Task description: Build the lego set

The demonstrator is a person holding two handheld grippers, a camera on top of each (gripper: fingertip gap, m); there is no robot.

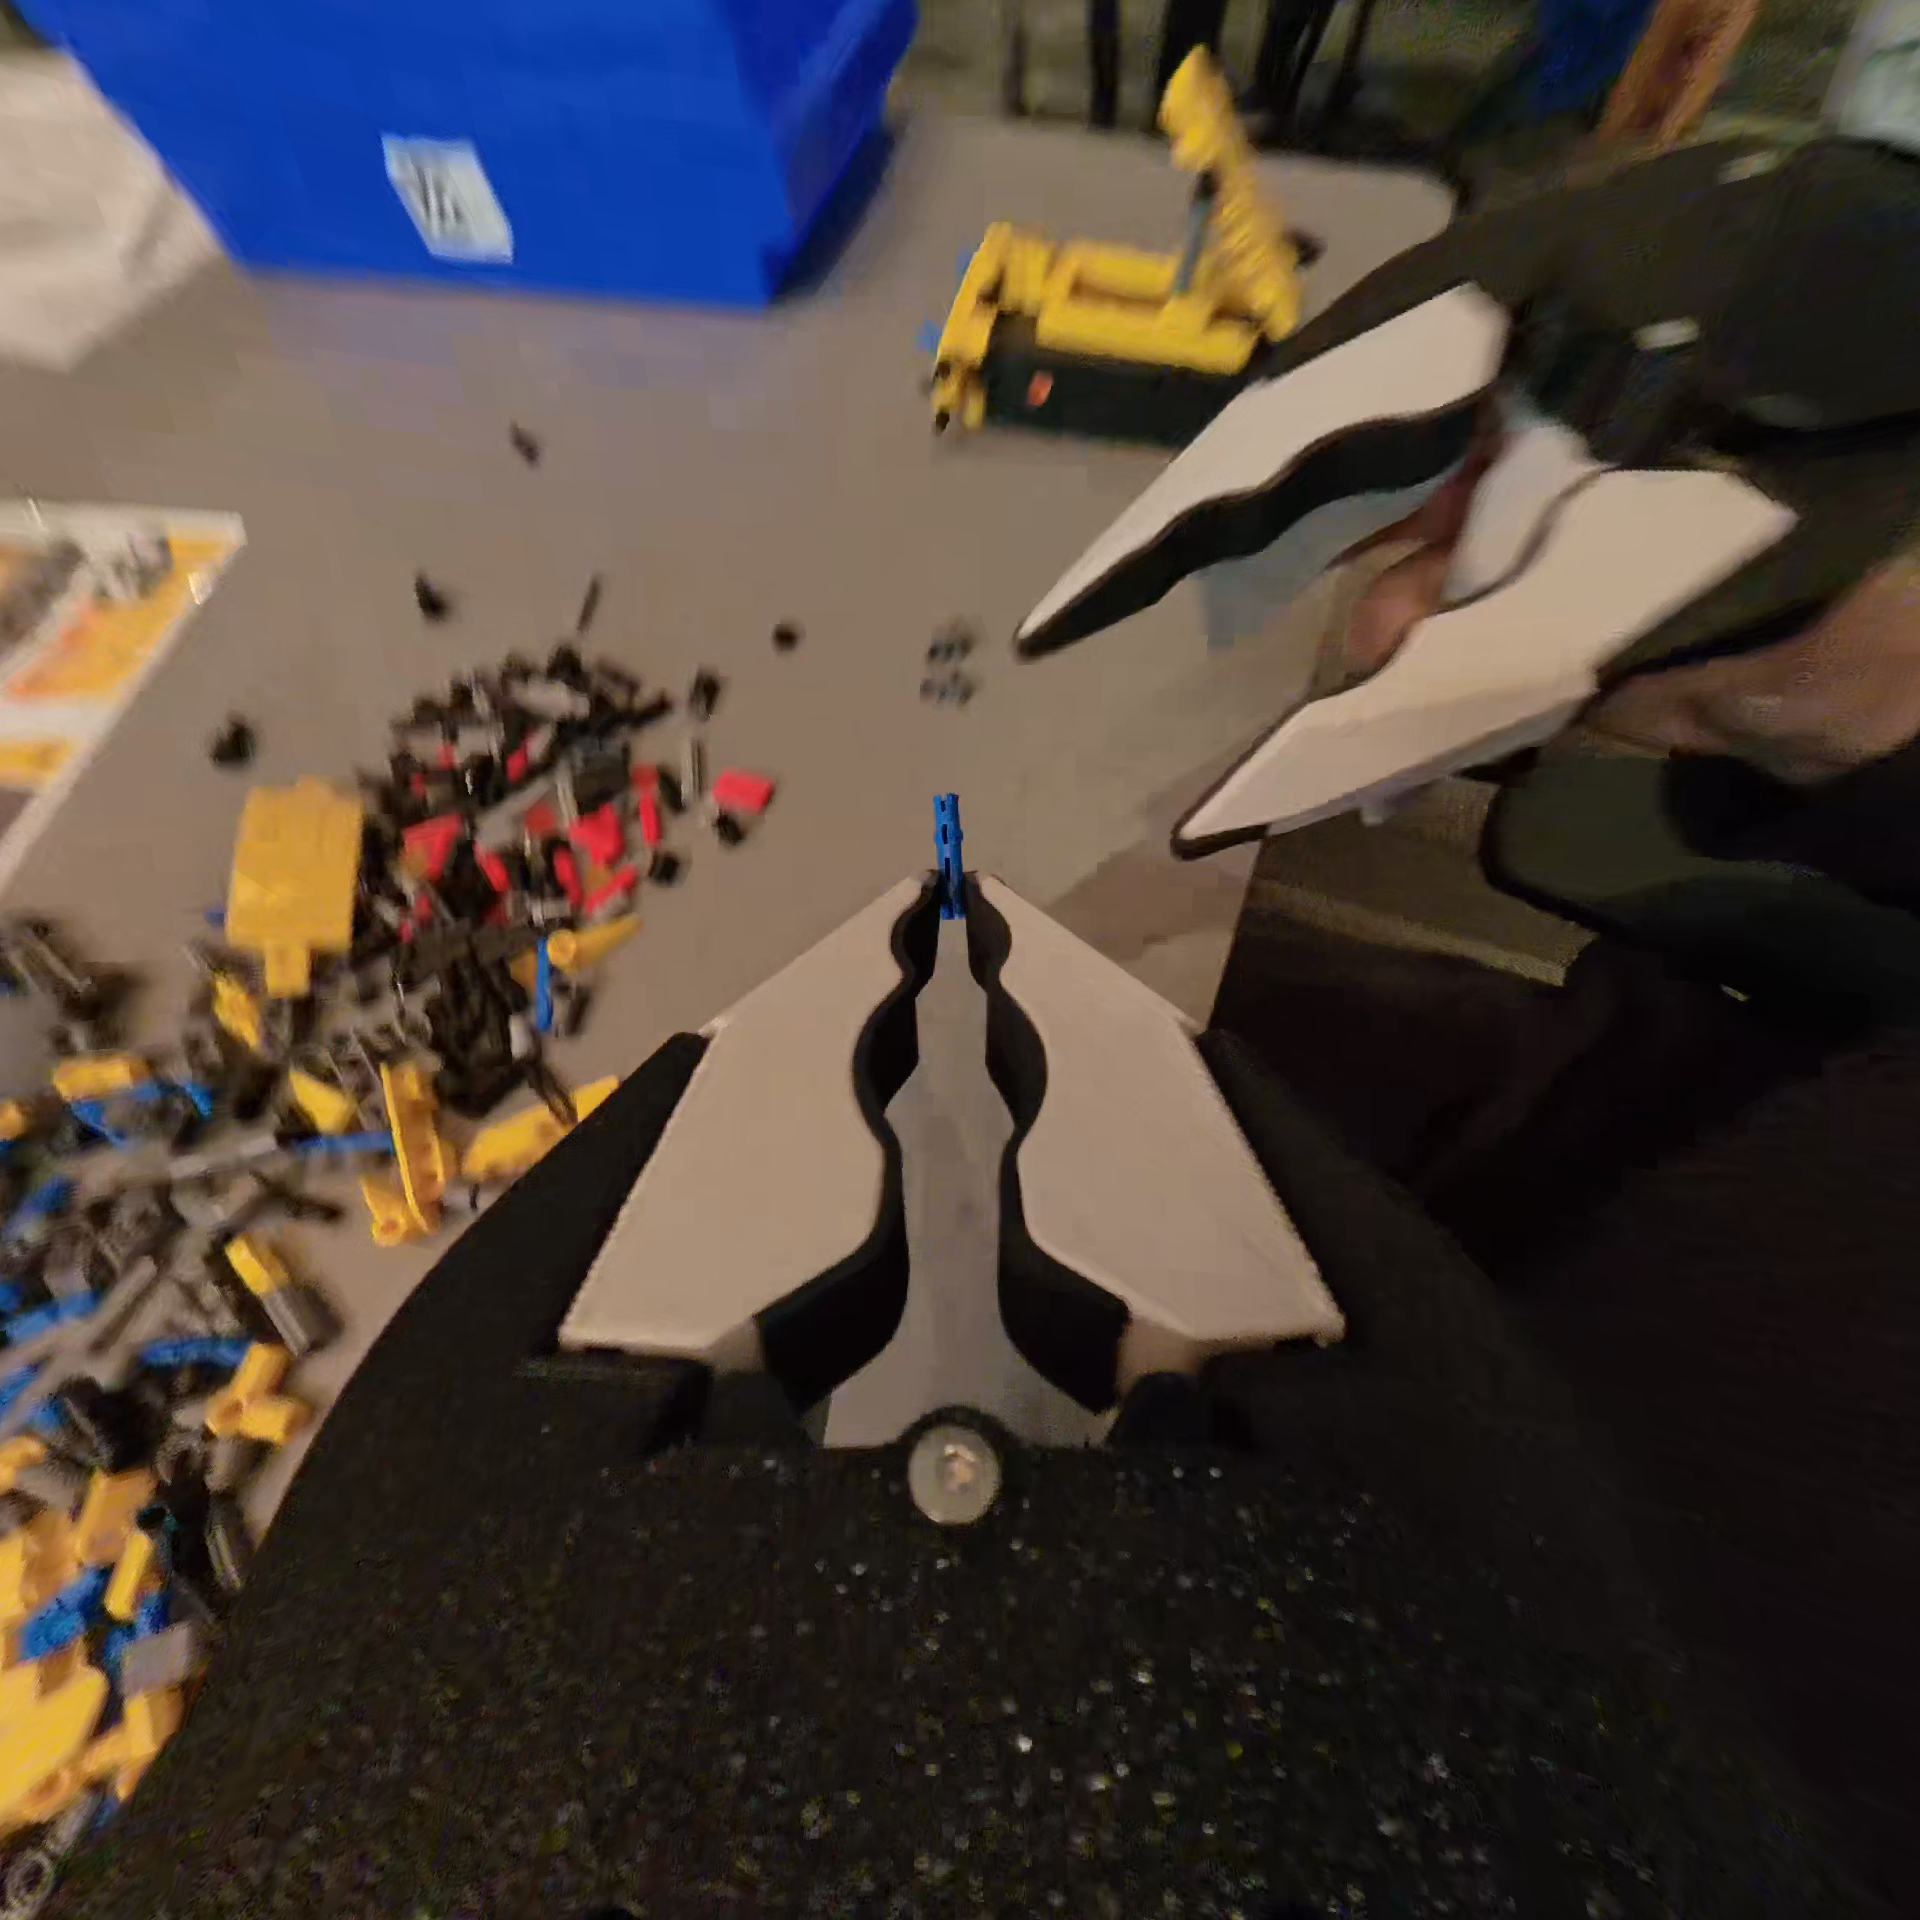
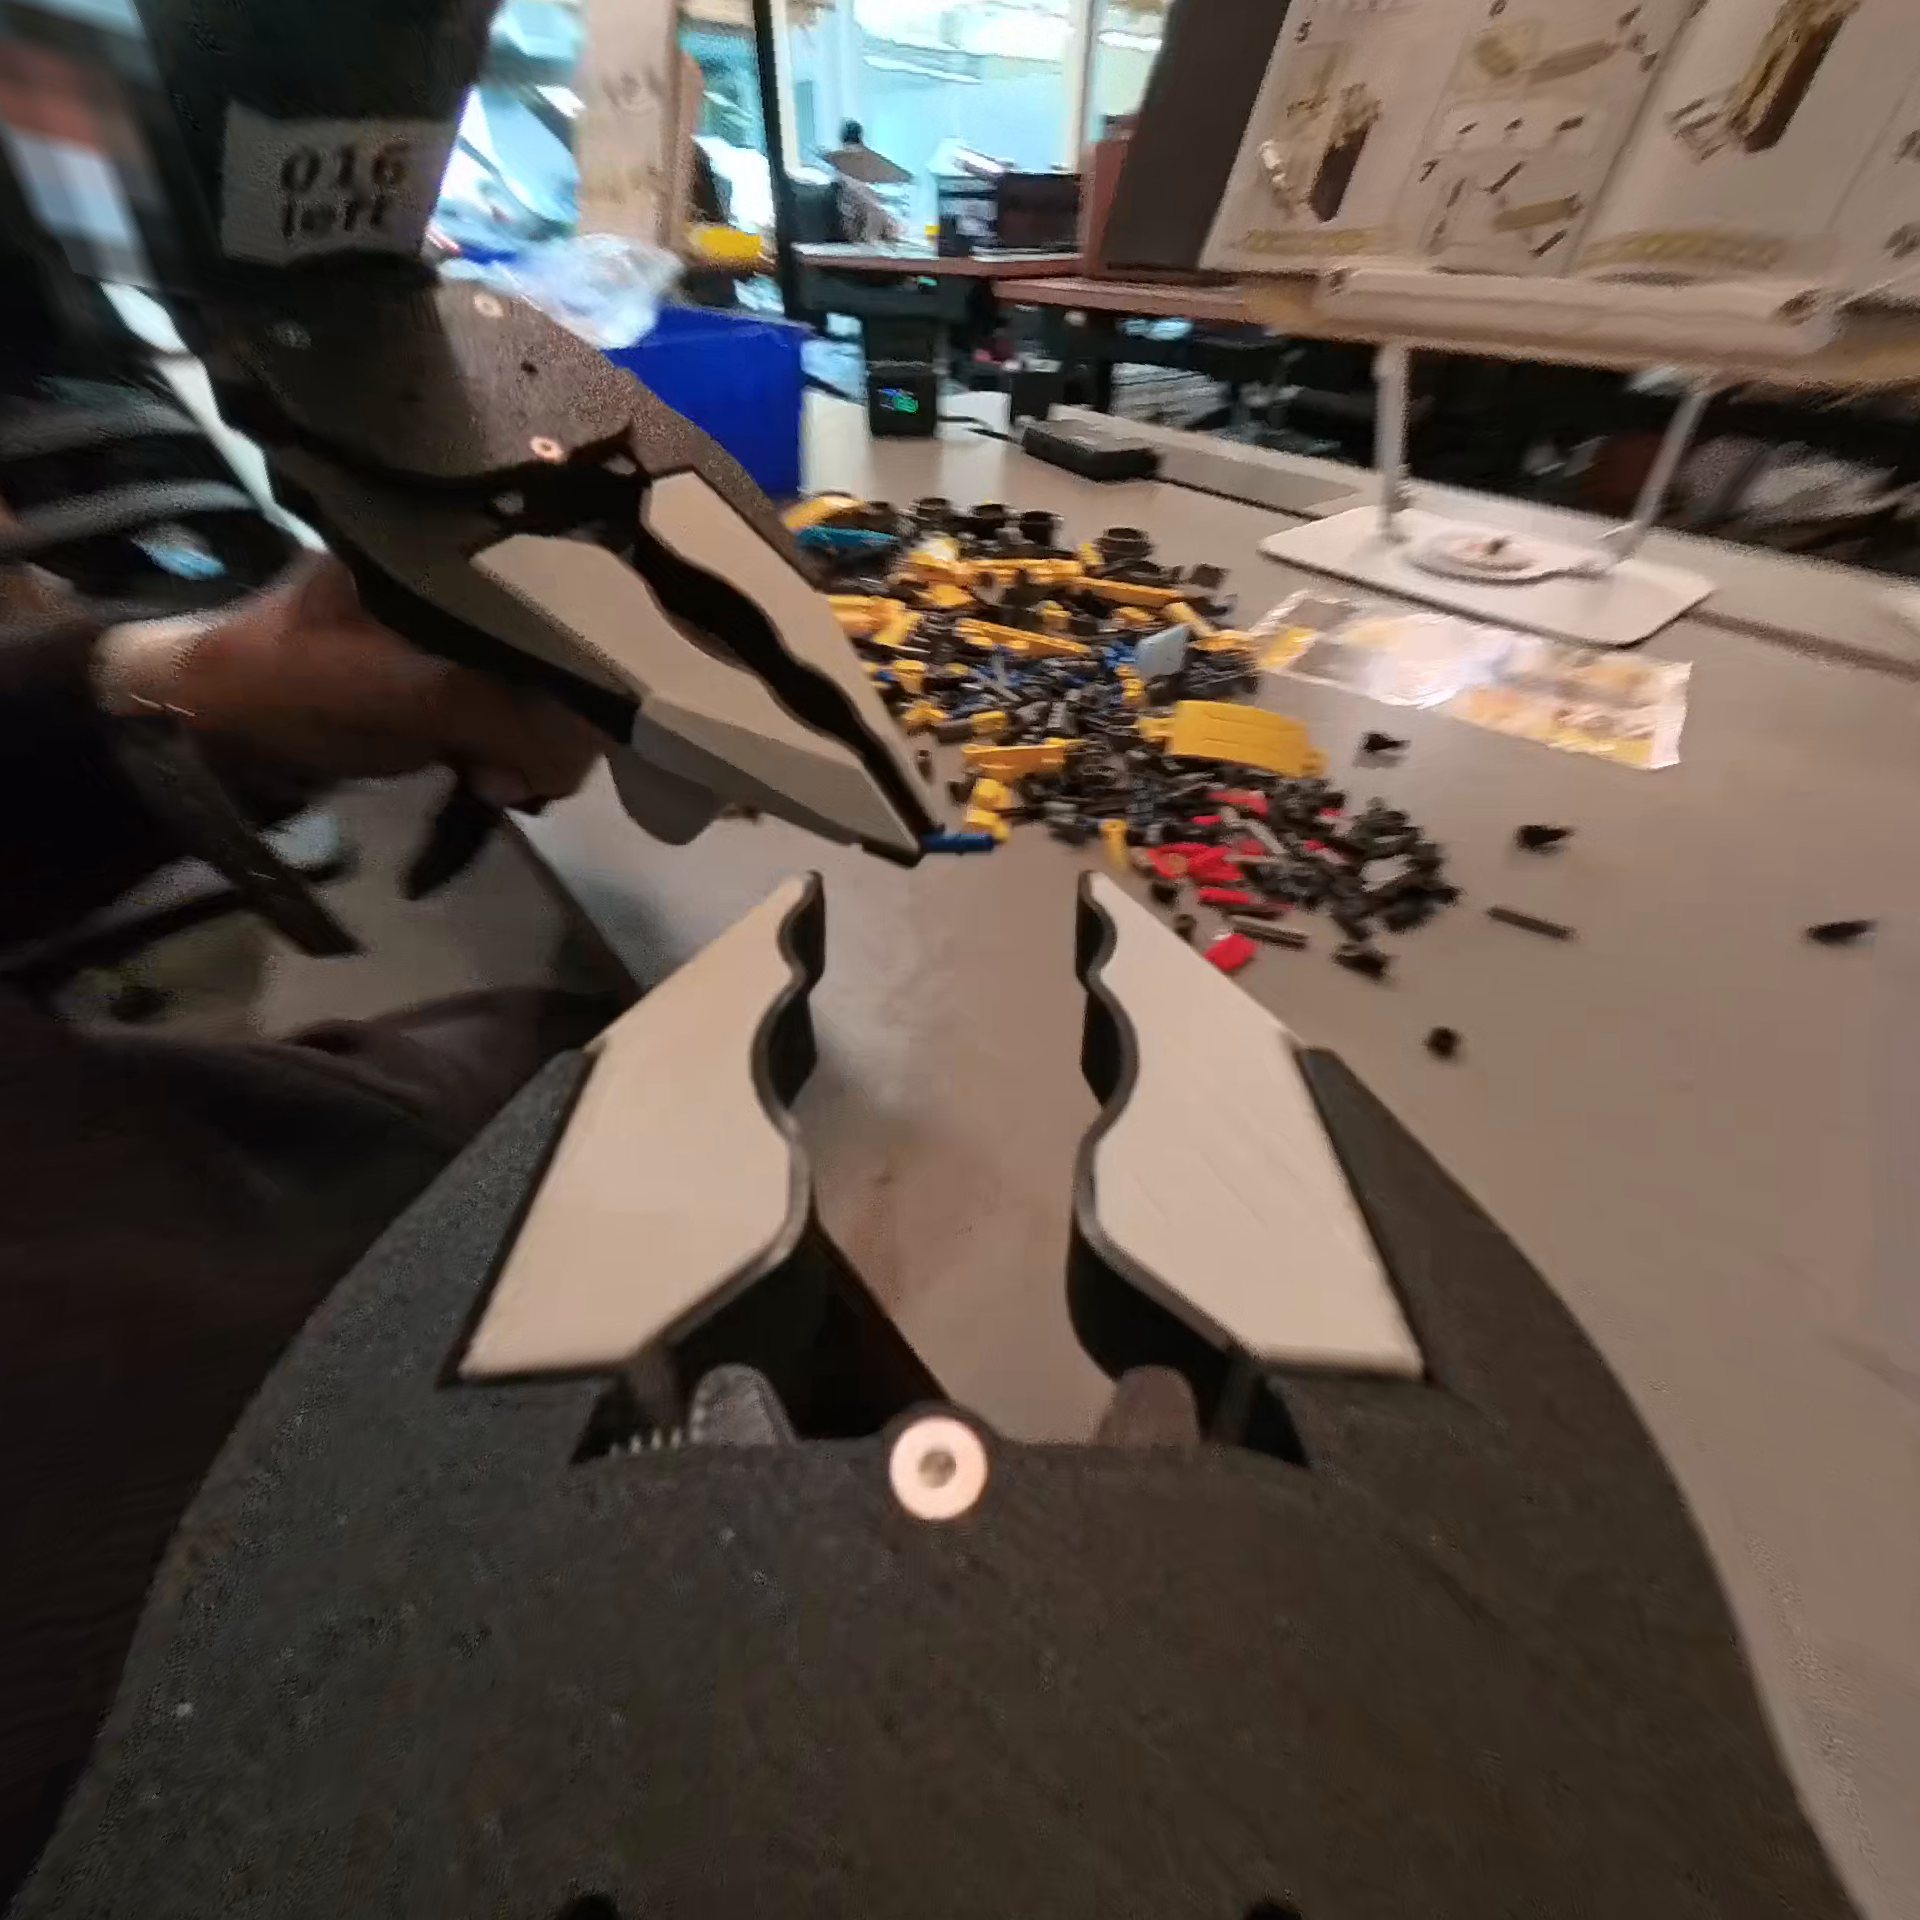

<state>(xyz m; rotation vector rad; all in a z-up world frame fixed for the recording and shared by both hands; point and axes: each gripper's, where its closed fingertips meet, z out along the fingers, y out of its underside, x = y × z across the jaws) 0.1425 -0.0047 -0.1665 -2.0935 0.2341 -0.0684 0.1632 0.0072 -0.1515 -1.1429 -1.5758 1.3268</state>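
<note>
Left gripper pinching blue pin.

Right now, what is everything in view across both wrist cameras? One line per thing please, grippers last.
blue pin: one, blue, pinched at the left gripper's tips, above the table
loose brick pile: too many to count; black, yellow, red, blue; spread over the grey table
part-built model: one, yellow and black, far side of the table
blue bin: one, blue, behind the pile
instruction booklet: one, open on a white stand at the table's far edge
printed sheet: one, orange and white, flat beside the pile
clear bag: one, beside the pile
left gripper: grey fingers, shut on the pin
right gripper: grey fingers, open, empty, near the left gripper's tips
</note>
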